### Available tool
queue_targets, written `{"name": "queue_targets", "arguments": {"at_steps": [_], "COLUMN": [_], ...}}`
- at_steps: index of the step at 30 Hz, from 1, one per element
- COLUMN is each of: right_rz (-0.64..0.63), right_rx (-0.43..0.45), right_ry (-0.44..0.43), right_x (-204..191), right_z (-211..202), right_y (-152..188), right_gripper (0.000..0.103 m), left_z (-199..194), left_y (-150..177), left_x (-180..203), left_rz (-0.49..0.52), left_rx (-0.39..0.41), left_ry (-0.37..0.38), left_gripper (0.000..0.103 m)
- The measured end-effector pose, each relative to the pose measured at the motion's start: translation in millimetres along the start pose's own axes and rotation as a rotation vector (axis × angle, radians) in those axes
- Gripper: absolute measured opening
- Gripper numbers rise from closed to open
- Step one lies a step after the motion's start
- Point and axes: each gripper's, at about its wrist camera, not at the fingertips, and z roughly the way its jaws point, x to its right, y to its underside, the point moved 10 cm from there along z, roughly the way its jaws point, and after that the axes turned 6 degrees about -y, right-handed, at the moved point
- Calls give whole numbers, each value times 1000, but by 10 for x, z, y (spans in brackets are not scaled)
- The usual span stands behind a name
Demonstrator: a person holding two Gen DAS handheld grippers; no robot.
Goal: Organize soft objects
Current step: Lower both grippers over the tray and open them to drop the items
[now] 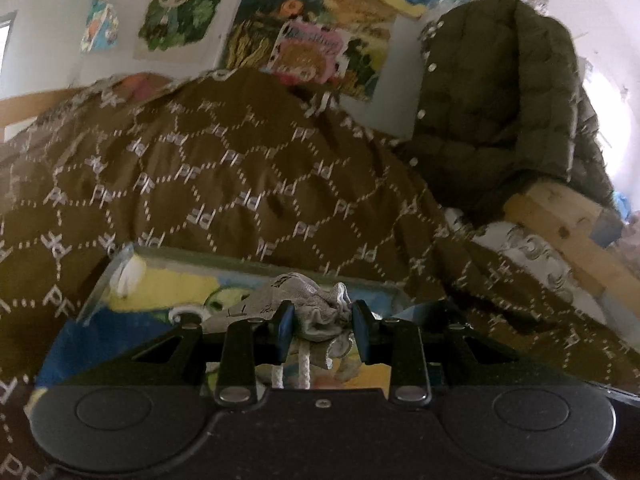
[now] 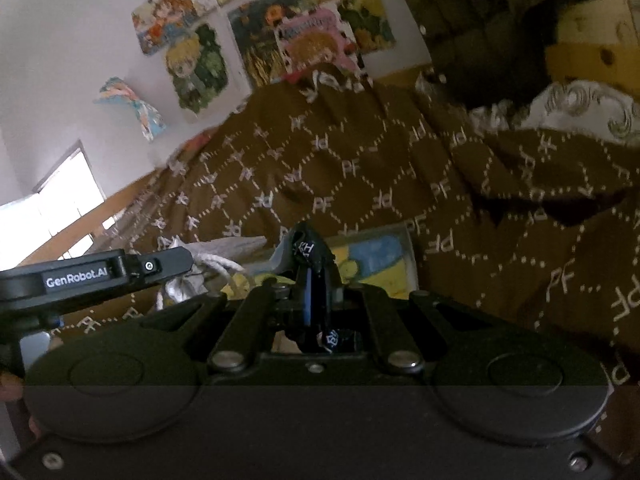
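What worries me most is the grey cloth pouch slipping out of my left gripper. I only have a bunched fold of it, and its white cord dangles below my fingers; if that cord snags on the rim of the clear box underneath, a tug could pull the fabric free. The black cloth piece in my right gripper is gripped near one end, so the loose part could flop, catch on the left gripper, which sits just beside it in the right view, or land outside the box. The two tools are close enough that I judge a careless swing could knock them together. The brown patterned blanket lies rumpled around the box, and anything dropped there would, I think, be hard to pinch up cleanly.

My left fingers stand partly apart, pinching the grey pouch between them, held just above the colourful inside of the box. My right fingers are pressed nearly together on the black cloth, which sticks up past their tips, with the box just behind it. A dark green padded jacket hangs off the wooden bed frame well apart from both
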Motion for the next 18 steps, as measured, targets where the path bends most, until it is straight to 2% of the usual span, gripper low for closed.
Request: {"name": "queue_targets", "arguments": {"at_steps": [10, 18], "right_rz": [51, 62], "right_rx": [-125, -145], "right_ry": [69, 88], "right_x": [219, 276], "right_z": [457, 499], "right_y": [261, 351], "right_gripper": [2, 6], "left_z": [114, 44], "left_y": [278, 320], "left_x": [-90, -88], "left_rz": [37, 24], "left_rx": [-73, -114], "left_ry": [-39, -67], "left_gripper": [34, 36]}}
